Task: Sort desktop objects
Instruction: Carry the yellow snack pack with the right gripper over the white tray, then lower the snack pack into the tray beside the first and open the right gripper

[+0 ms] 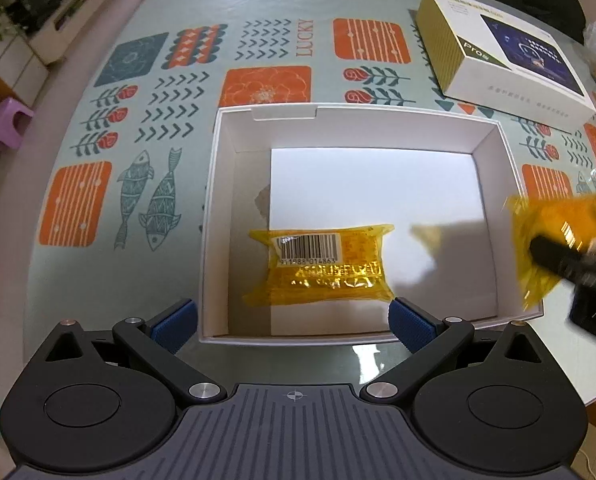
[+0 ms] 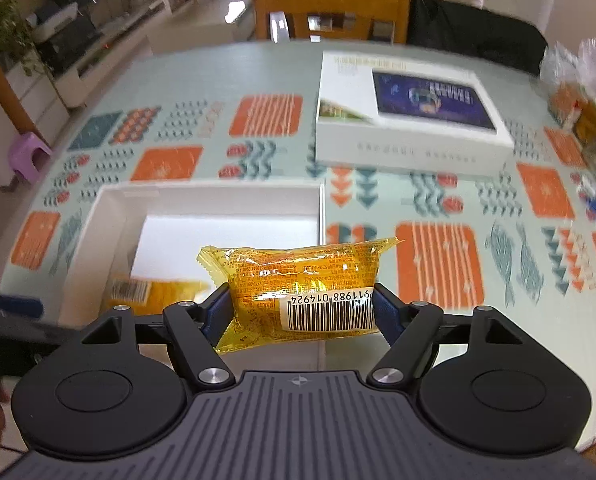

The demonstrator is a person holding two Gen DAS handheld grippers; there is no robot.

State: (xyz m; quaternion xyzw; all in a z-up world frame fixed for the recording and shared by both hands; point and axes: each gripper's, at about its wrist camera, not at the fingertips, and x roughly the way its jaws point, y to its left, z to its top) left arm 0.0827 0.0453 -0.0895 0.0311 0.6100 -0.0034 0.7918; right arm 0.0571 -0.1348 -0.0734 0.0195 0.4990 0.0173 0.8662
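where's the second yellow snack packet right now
Clamped in the right gripper, the second yellow snack packet hangs over the open white box's right edge.

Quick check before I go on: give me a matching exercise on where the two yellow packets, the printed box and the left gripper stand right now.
Things:
1. packet with barcode ending 863
2. packet with barcode ending 924
3. printed box
4. left gripper

States:
A. closed, on the tablecloth beyond the open white box
B. open, holding nothing
C. lying inside the open white box
D. clamped in the right gripper

Pairs: 1-C, 2-D, 3-A, 4-B
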